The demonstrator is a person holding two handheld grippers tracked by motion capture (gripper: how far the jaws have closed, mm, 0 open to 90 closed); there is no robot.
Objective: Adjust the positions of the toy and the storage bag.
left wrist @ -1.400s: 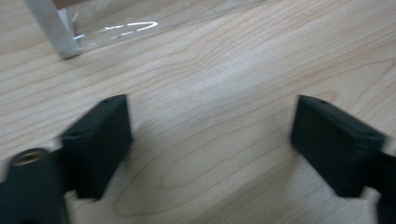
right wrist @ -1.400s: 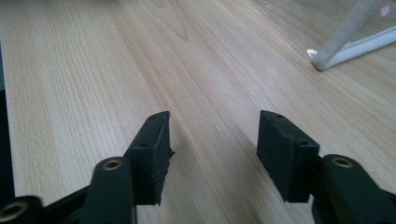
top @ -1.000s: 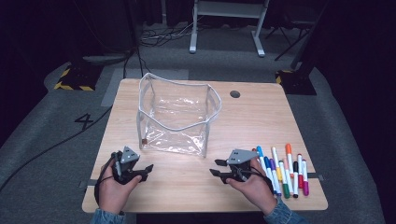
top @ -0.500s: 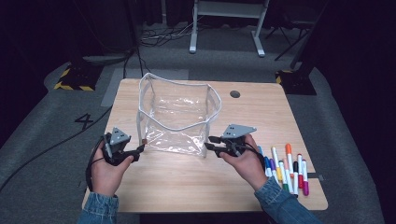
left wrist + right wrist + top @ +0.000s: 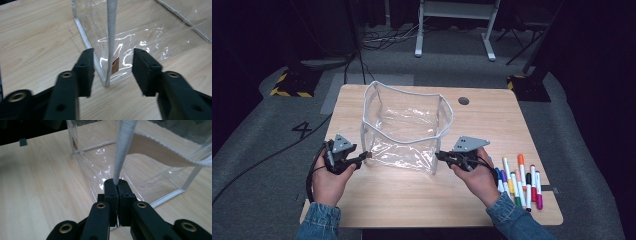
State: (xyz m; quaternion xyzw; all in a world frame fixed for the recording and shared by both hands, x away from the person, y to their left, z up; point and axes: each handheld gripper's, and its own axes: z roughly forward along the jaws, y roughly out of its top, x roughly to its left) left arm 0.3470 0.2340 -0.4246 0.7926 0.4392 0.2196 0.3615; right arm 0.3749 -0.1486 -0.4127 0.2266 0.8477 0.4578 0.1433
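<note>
In the high view a clear plastic bag [image 5: 404, 131] with white-taped edges stands open-topped at the middle of the table [image 5: 412, 200], the left gripper [image 5: 362, 160] at its lower-left corner and the right gripper [image 5: 439, 156] at its lower-right corner, markers [image 5: 519, 180] lying at the right. In the left gripper view the jaws, which have just been closing, stand spread either side of the bag's white corner seam at the centre, not touching it. In the right gripper view the jaws, just closed, are pressed together at the lower centre, pinching the bag's white corner seam, which rises toward the top of the frame.
</note>
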